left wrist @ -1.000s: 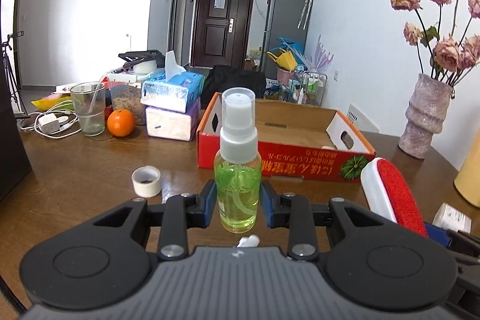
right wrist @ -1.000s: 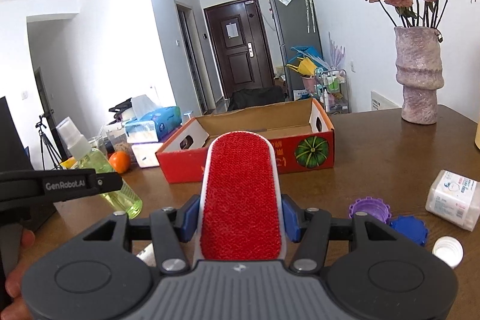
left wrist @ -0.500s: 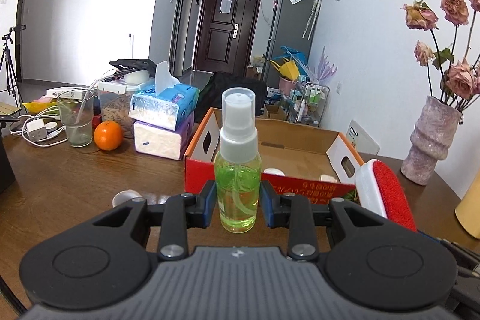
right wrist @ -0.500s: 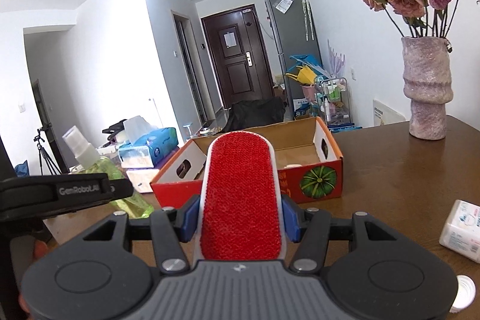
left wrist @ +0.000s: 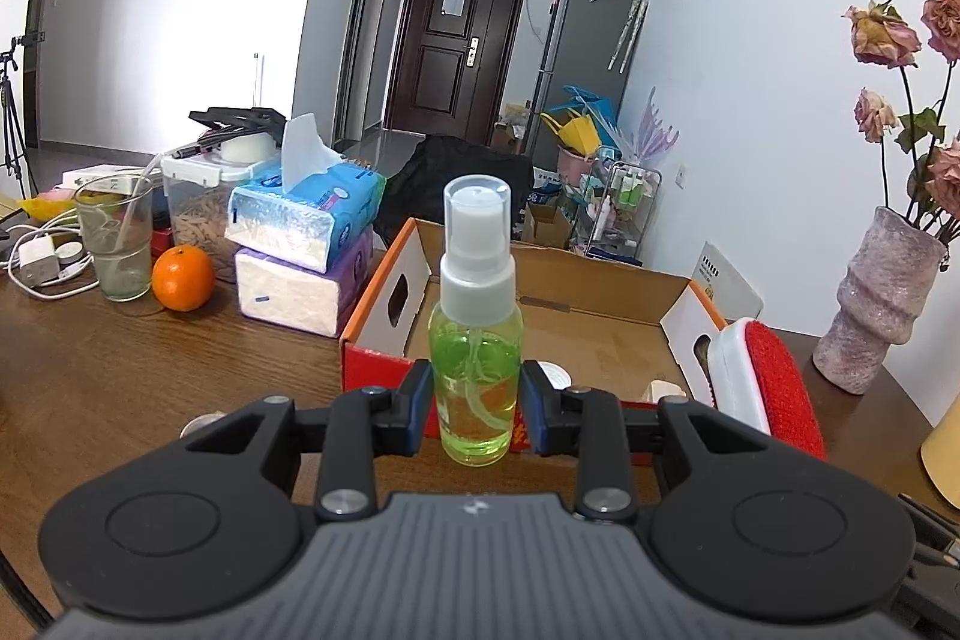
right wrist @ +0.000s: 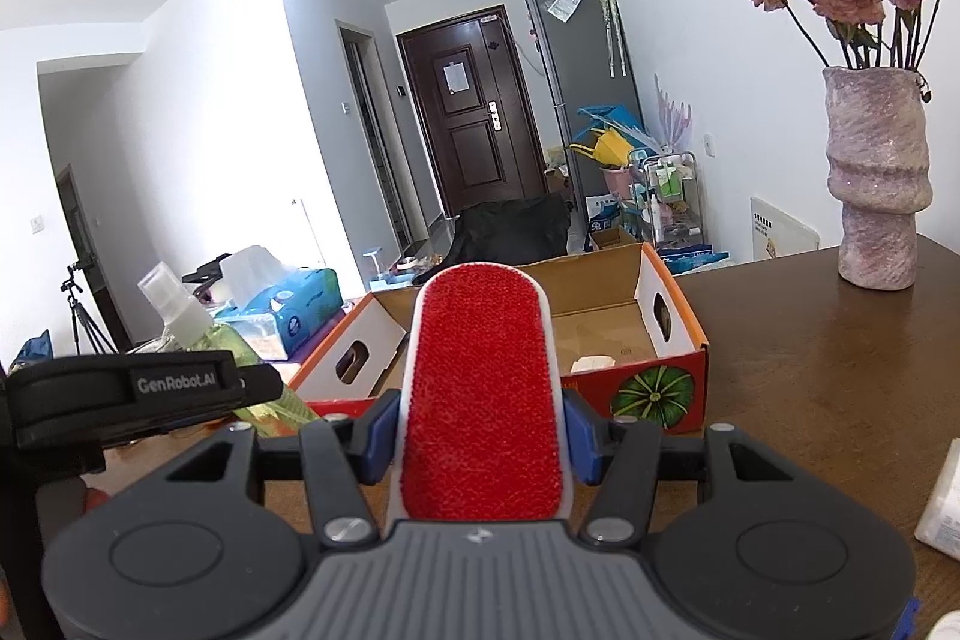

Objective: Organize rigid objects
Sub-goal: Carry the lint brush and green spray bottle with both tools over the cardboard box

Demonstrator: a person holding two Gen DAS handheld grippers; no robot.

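Spray bottle (left wrist: 477, 340) (green liquid, white cap) pinched upright in left claw (left wrist: 477, 409); right claw (right wrist: 480, 436) pinching red lint brush (right wrist: 483, 394).

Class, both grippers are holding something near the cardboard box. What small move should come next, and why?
Probably carry both a little further forward over the box rim. The left gripper grips the upright green spray bottle and the right gripper grips the red lint brush, and both sit just short of the box's near wall, so neither can be lowered inside yet.
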